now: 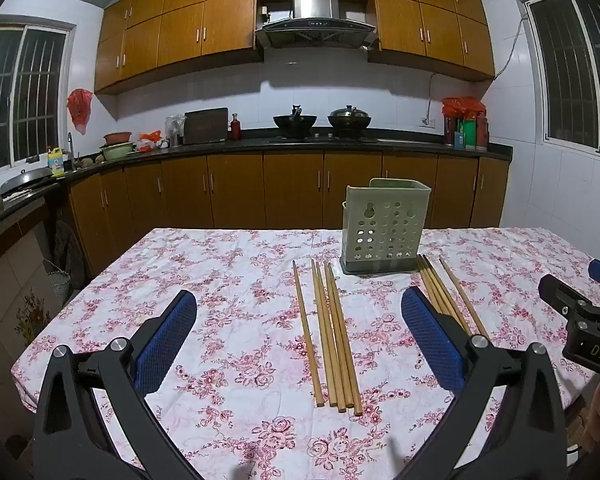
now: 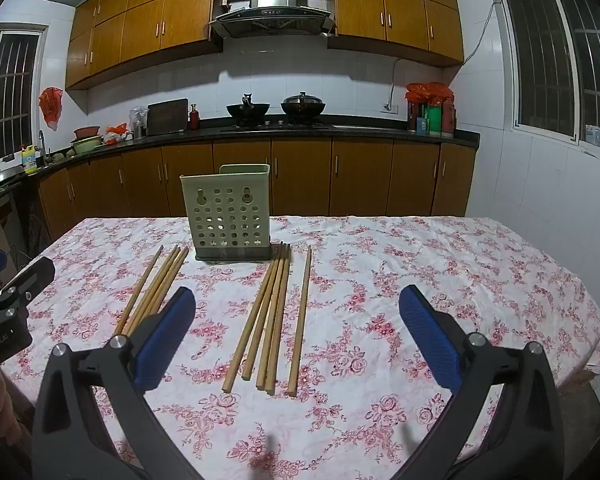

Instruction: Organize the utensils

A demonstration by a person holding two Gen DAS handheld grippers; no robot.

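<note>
We see the utensil holder [image 1: 384, 228] upright on the table [image 1: 228, 360], toward its far edge. One chopstick group [image 1: 332, 332] lies before it to the left, another group [image 2: 270, 316] before it to the right.

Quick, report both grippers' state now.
Left gripper: jaws wide open, holding nothing.
Right gripper: jaws wide open, holding nothing.
</note>
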